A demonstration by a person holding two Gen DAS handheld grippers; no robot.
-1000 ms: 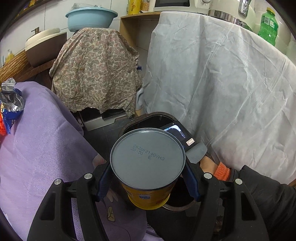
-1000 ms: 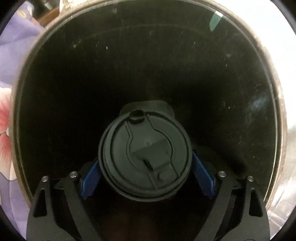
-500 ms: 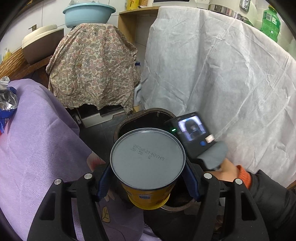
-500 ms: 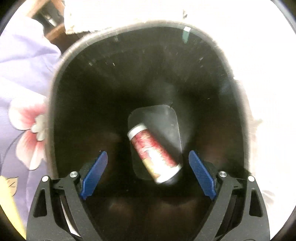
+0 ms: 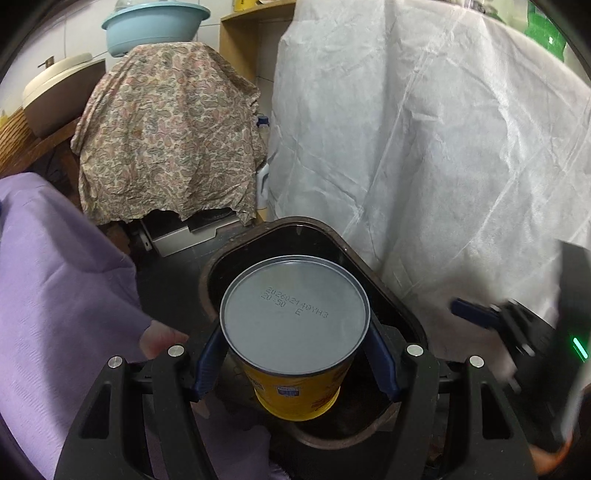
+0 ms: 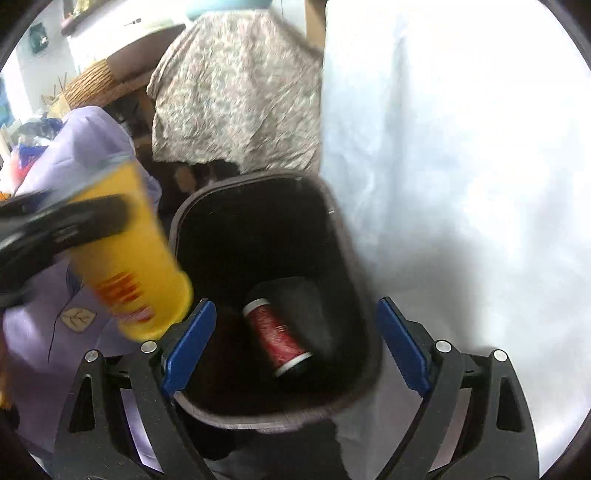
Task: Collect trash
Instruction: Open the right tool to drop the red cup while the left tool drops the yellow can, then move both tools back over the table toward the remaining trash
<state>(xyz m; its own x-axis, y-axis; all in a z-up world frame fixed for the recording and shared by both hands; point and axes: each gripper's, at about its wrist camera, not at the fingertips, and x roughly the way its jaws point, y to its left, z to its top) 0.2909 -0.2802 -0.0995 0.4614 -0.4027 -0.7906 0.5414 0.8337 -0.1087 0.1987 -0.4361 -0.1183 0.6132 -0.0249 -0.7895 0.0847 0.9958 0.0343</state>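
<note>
My left gripper (image 5: 295,363) is shut on a yellow can (image 5: 295,317) with a grey metal end, held just above the near rim of the dark trash bin (image 5: 388,295). In the right wrist view the yellow can (image 6: 129,258) shows at the left, blurred, beside the bin (image 6: 354,266). My right gripper (image 6: 295,343) is open and empty above the bin's opening. A red cup (image 6: 277,341) lies on its side on the bin floor. My right gripper also shows at the right edge of the left wrist view (image 5: 491,321).
A white sheet (image 5: 424,147) covers furniture right of the bin. A paisley cloth (image 5: 166,144) drapes something behind it, with a blue basin (image 5: 155,26) on top. A purple cloth (image 5: 55,295) covers the table at the left.
My right gripper opened and dropped the red cup into the bin, then pulled up and back. My left gripper moved with the yellow can closer over the bin.
</note>
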